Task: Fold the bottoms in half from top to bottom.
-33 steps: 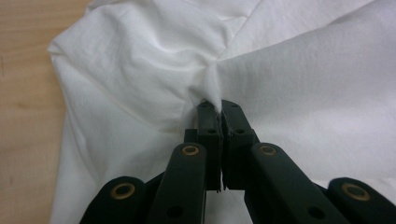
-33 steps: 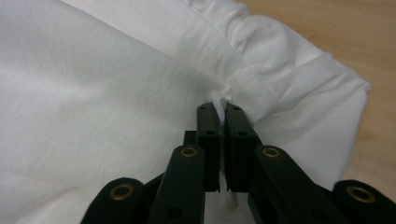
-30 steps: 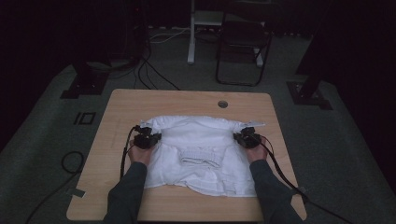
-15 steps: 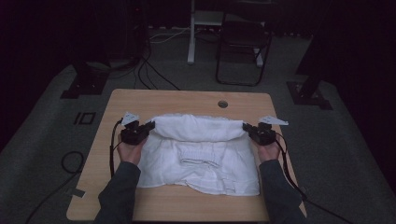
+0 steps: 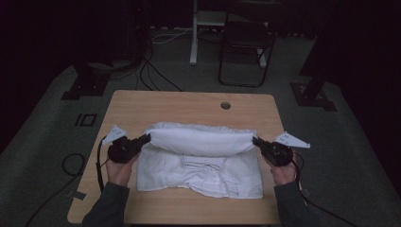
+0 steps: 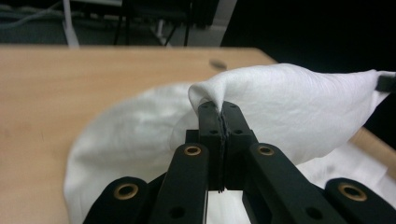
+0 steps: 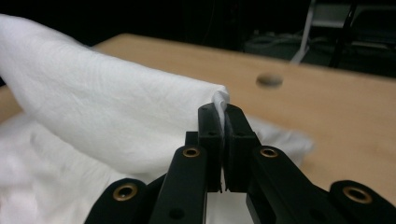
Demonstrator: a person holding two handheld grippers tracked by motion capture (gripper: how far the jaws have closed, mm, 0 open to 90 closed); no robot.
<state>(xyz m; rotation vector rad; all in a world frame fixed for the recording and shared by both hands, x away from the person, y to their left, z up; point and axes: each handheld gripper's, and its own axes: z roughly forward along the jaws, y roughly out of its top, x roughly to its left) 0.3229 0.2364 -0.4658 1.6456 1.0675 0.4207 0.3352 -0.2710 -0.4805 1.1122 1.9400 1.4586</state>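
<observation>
room dim | grey carpet floor (image 5: 359, 156) | folding chair (image 5: 246, 52) | floor cables (image 5: 156, 78)

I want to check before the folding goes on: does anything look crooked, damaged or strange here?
Nothing stands out. Both the left gripper and the right gripper pinch the white cloth evenly; its lower part lies rumpled on the table.

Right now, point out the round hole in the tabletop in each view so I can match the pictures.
High view: the round hole sits near the table's far edge, right of centre, beyond the white cloth.
Left gripper view: upper middle, blurred, just above the lifted fold.
Right gripper view: right of centre, on bare wood past the cloth.
Shared landmark: the lifted fold of cloth.
</observation>
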